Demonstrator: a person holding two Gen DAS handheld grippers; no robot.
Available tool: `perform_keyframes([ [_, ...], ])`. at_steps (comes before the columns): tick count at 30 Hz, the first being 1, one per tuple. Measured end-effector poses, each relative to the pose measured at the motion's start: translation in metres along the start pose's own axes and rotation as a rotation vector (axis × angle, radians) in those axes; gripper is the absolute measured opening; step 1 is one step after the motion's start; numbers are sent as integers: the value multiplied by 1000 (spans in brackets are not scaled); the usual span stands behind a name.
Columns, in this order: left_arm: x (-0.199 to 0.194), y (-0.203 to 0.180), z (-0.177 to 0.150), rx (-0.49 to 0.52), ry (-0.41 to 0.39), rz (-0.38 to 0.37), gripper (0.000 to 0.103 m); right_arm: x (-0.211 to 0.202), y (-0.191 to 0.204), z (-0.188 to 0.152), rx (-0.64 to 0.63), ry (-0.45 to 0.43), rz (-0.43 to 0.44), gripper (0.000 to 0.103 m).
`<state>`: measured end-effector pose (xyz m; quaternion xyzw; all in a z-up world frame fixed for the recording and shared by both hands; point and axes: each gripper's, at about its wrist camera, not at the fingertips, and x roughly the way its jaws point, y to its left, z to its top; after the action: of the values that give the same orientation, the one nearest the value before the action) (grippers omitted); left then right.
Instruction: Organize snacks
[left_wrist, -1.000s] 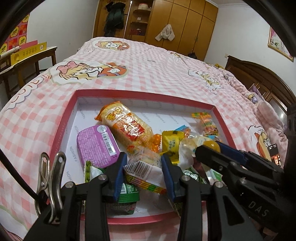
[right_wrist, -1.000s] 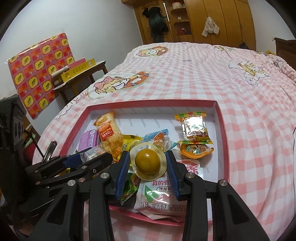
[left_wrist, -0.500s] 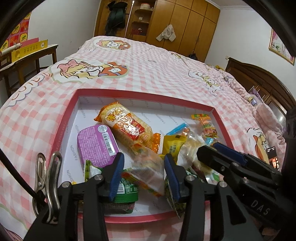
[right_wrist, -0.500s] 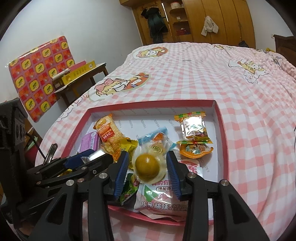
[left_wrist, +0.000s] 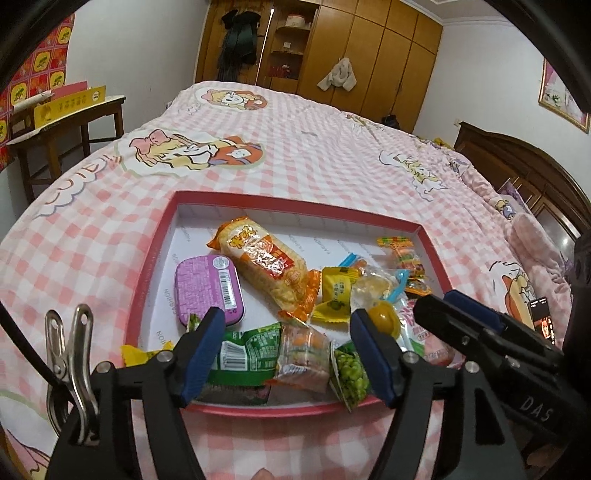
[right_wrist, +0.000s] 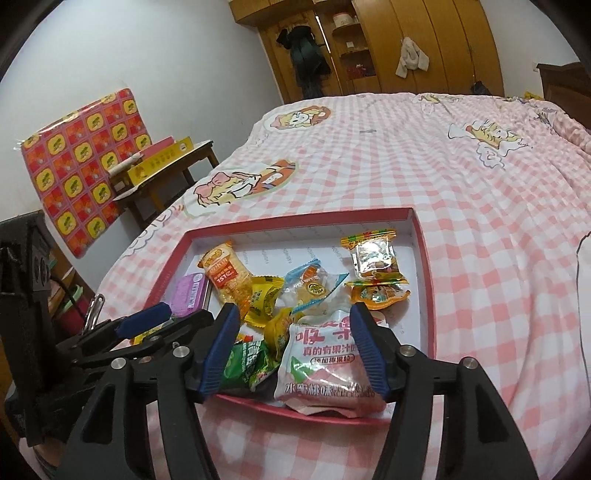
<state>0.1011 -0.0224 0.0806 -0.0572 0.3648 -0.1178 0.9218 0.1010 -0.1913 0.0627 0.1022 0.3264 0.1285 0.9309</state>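
A red-rimmed white tray (left_wrist: 295, 205) lies on the bed and holds several snacks. Among them are a purple tin (left_wrist: 208, 284), an orange rice-cracker pack (left_wrist: 266, 264), a green pack (left_wrist: 247, 352), a clear orange-filled packet (left_wrist: 304, 350) and a yellow jelly cup (left_wrist: 386, 317). My left gripper (left_wrist: 286, 354) is open and empty over the tray's near edge, above the clear packet. My right gripper (right_wrist: 291, 347) is open and empty above a pink-and-white pouch (right_wrist: 325, 365). The tray also shows in the right wrist view (right_wrist: 424, 258).
The tray sits on a pink checked bedspread (left_wrist: 295, 147). A wooden side table (left_wrist: 70, 125) with yellow boxes stands left of the bed. Wardrobes (left_wrist: 354, 55) line the far wall and a dark headboard (left_wrist: 524, 170) is at the right.
Both grippers opened wide. The left one let go of the clear packet and the right one let go of the yellow jelly cup. Both now lie in the tray.
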Motion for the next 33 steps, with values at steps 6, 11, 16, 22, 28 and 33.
perform_keyframes([
  [6, -16, -5, -5, 28, -10, 31, 74, -12, 4, -7, 2, -3, 16, 66],
  [11, -29, -7, -12, 31, -10, 51, 74, -20, 8, -15, -6, 6, 18, 68],
  [16, -37, -7, -23, 31, 11, 70, 74, -28, 13, -26, -21, 15, 10, 68],
  [22, -41, -6, -37, 32, 36, 84, 74, -31, 15, -41, -23, 38, -6, 68],
  [28, -36, -4, -52, 32, 72, 102, 74, -28, 11, -56, -14, 71, -23, 68],
  [33, -26, -1, -58, 28, 101, 116, 74, -21, 7, -64, -6, 102, -42, 68],
])
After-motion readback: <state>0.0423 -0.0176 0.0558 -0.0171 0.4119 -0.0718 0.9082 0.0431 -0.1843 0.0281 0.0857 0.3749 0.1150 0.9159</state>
